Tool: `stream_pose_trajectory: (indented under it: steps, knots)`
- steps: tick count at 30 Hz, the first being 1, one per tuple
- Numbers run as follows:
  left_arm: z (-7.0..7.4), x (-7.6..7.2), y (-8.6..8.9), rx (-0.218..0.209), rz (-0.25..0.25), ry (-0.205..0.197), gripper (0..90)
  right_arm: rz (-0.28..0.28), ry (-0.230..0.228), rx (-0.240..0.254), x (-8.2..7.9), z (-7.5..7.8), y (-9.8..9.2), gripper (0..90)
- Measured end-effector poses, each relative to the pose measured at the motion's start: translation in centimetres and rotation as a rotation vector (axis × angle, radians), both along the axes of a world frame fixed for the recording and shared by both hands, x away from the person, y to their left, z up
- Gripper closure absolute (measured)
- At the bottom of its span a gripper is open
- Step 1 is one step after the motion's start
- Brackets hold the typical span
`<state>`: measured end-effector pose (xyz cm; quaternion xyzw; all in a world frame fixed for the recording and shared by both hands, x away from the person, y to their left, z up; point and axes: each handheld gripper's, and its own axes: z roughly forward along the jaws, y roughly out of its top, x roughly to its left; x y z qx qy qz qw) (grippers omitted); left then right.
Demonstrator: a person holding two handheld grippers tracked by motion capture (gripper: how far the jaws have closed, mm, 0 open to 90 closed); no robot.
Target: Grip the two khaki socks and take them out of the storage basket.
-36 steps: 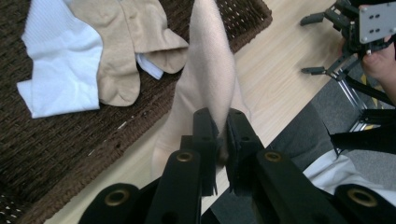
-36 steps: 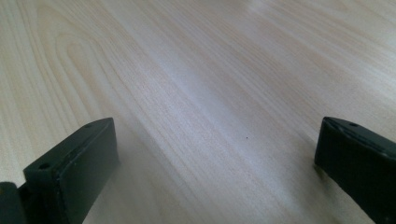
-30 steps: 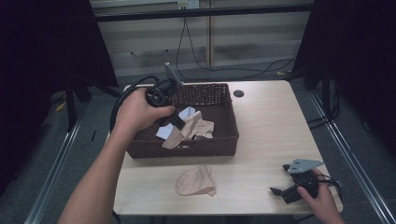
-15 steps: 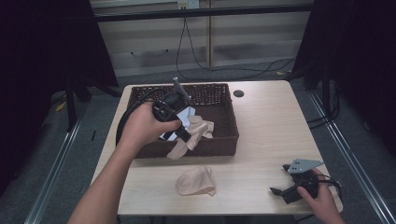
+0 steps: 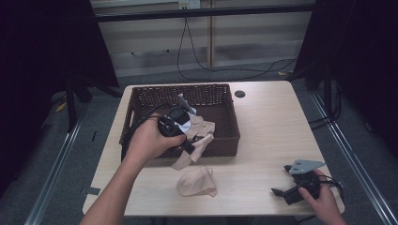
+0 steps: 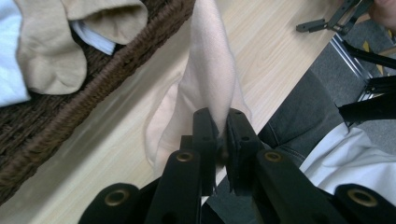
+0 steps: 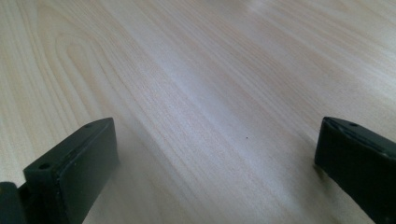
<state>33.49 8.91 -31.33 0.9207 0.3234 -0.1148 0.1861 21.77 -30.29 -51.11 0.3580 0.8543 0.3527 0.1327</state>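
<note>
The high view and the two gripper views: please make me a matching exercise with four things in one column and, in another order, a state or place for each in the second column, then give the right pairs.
Things
1. left gripper
2. right gripper
3. wicker basket
4. folded beige sock

States or places
A. lies flat on the table, in front of the basket
B. open, jaws wide apart, low over bare wood
C. holds beige and white cloth pieces
D. shut on a hanging beige sock

Pairs: 1-D, 2-B, 3-C, 4-A

dim room, dark edges; soft overhead light, gripper views blurred close-up.
</note>
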Motion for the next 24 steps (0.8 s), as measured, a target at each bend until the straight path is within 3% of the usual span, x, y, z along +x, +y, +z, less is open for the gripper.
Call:
stream_pose_trajectory:
  steps: [11, 24]
  knots:
    - [-3.0, -0.4, -0.9, 0.014, -0.021, 0.023, 83.8, 0.0, 0.0, 0.0, 0.0, 0.0, 0.0, 0.0]
    - [-6.0, -0.5, -1.3, 0.021, -0.003, 0.028, 83.5, 0.0, 0.0, 0.0, 0.0, 0.0, 0.0, 0.0]
